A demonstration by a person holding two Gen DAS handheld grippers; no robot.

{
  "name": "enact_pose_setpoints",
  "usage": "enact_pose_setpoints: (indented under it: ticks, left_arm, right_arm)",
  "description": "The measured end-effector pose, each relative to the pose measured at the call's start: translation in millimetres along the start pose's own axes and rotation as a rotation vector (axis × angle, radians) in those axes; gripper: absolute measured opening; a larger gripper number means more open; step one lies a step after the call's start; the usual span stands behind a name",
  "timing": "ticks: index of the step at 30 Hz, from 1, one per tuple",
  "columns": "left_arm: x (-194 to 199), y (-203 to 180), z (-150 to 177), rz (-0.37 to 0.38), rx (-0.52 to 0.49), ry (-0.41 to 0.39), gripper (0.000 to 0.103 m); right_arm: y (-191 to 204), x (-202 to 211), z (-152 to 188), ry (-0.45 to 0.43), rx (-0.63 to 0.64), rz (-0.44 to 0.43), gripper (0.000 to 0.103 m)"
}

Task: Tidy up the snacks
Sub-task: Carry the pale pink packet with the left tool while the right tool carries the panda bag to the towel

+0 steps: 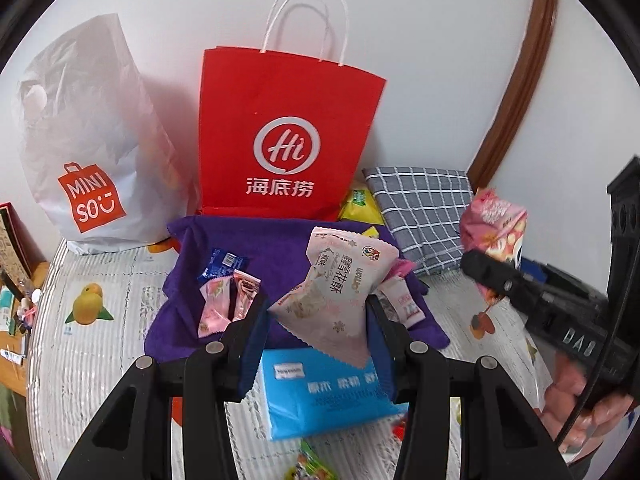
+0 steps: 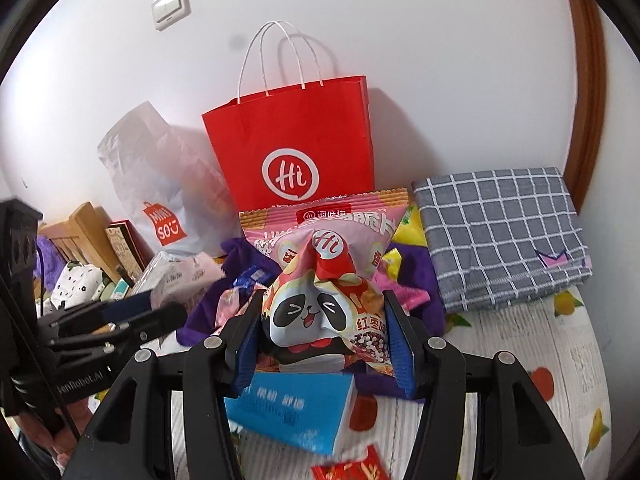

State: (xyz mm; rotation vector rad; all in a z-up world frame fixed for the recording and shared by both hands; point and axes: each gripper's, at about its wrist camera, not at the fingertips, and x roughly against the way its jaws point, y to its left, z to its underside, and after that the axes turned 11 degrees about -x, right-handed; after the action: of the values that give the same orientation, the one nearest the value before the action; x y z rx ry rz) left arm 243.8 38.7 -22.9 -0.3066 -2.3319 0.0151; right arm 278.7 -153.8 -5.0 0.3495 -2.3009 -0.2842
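Both sets of jaws are clamping snacks: the left gripper (image 1: 316,300) is pinching a pale pink packet (image 1: 332,292), the right gripper (image 2: 324,316) a panda packet (image 2: 320,312); each is hanging just in front of the red paper bag (image 1: 288,128) (probably the destination); dropping them in is calling for clearing its tall rim and handles; loose sweets are lying on the purple cloth (image 1: 192,280) below the bag
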Motion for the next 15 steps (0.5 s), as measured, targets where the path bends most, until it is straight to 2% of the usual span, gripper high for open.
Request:
enact_pose_setpoints:
  ticks: [5, 13, 15]
  left_arm:
    - [-16.1, 19.9, -7.4, 0.014, 0.035, 0.025, 0.045]
    - [-36.5, 46.4, -12.7, -0.033, 0.047, 0.044, 0.045]
    - [-43.9, 54.8, -11.4, -0.039, 0.057, 0.054, 0.045]
  right_arm:
    - [-1.6, -19.9, -20.5, 0.009, 0.015, 0.000, 0.055]
    - [-16.5, -71.9, -24.8, 0.102, -0.025, -0.043, 0.055]
    - [-19.8, -87.6, -23.0, 0.153, -0.017, -0.048, 0.055]
